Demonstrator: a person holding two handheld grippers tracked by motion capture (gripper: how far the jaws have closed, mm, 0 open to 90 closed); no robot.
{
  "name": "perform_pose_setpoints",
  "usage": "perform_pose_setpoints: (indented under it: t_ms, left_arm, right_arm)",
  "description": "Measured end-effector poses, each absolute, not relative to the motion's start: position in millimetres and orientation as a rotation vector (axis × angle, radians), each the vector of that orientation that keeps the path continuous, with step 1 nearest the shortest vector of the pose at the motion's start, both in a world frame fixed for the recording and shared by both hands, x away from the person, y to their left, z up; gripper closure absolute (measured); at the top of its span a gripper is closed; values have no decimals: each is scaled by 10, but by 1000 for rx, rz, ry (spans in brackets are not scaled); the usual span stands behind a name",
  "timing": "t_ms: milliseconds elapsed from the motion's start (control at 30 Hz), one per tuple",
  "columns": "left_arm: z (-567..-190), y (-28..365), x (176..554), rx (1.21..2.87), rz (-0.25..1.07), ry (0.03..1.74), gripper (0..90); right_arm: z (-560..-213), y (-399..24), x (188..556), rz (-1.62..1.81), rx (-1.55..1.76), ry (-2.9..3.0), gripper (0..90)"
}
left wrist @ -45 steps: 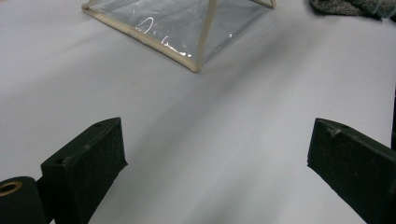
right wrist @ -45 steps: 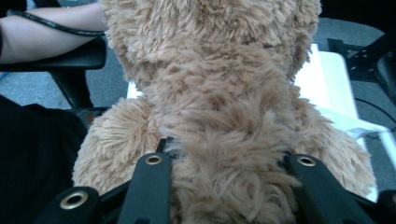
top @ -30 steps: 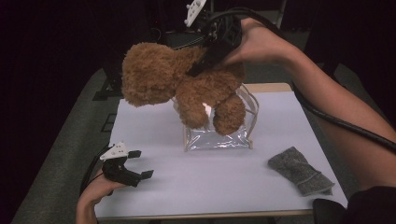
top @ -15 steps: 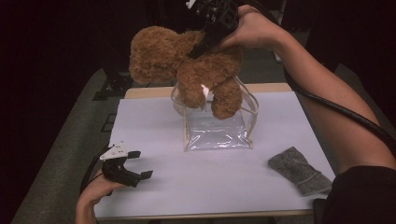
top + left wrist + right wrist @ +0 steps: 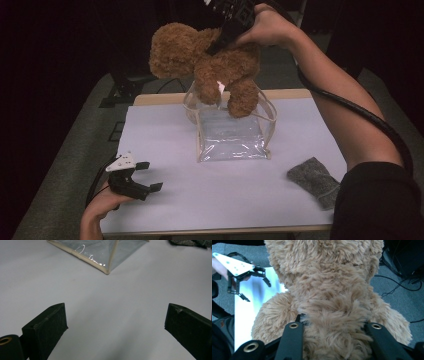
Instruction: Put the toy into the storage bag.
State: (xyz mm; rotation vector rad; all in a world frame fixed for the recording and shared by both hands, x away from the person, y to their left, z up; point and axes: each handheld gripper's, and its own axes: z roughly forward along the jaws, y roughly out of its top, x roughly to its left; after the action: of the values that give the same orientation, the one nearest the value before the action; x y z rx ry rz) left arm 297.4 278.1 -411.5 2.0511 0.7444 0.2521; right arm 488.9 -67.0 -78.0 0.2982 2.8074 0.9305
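Right tongs [image 5: 220, 42] clamp brown teddy bear [image 5: 210, 65]; left tongs [image 5: 142, 176] wide open, empty

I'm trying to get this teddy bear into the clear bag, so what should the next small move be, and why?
Probably lower the teddy bear straight down, feet first. The right tool is clamped on its back and holds it above the clear bag, whose mouth gapes upward, with one foot already at the rim. The left tool rests open on the table, apart from the bag, so it could steady the rim.
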Motion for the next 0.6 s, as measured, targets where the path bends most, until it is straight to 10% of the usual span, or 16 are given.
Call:
perform_pose_setpoints:
  t_ms: [600]
  left_arm:
    - [-4151, 2777, 2983, 2057, 235, 750, 33]
  right_arm:
    - [-967, -804, 5400, 868, 452, 2755, 637]
